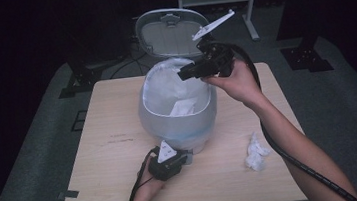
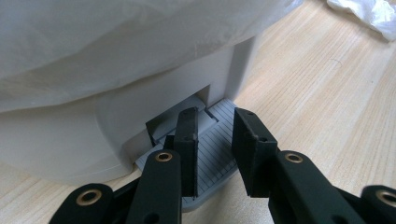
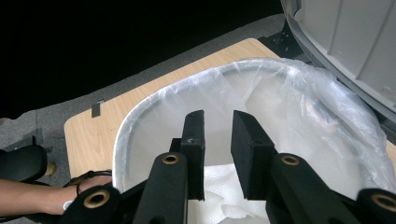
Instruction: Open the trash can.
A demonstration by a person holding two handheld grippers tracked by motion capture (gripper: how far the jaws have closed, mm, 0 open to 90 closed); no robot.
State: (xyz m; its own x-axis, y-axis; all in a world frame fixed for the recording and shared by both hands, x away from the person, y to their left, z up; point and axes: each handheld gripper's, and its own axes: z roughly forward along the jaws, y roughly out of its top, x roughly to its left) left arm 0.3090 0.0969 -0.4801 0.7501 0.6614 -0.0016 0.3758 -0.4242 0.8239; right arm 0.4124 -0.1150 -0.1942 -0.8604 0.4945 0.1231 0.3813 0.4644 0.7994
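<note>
Two grippers at the white bin

Two black grippers work around one round white plastic pedal bin (image 1: 178,115) that stands in the middle of the pale wooden table (image 1: 110,188), a bit toward the far edge. A thin clear plastic bag (image 3: 327,107) lines the bin and folds over its rim. The bin's grey lid (image 1: 169,31) stands up, open, at the back.

The left gripper (image 1: 185,159) sits low at the front of the bin, on the side near the person. Its jaws point at the bin's ribbed grey foot pedal (image 2: 215,154). The jaws stand a small way apart and hang right over the pedal, with no thing pinched between them. Whether they touch the pedal, I cannot tell.

The right gripper (image 1: 184,74) is held up high over the open top of the bin, near its right rim. Its jaws are a little way apart and hold nothing. Below them, a crumpled white paper tissue (image 3: 219,196) lies at the bottom of the bag.

One more crumpled white tissue (image 1: 256,153) lies on the table to the right of the bin, near the right edge and well apart from both grippers.
</note>
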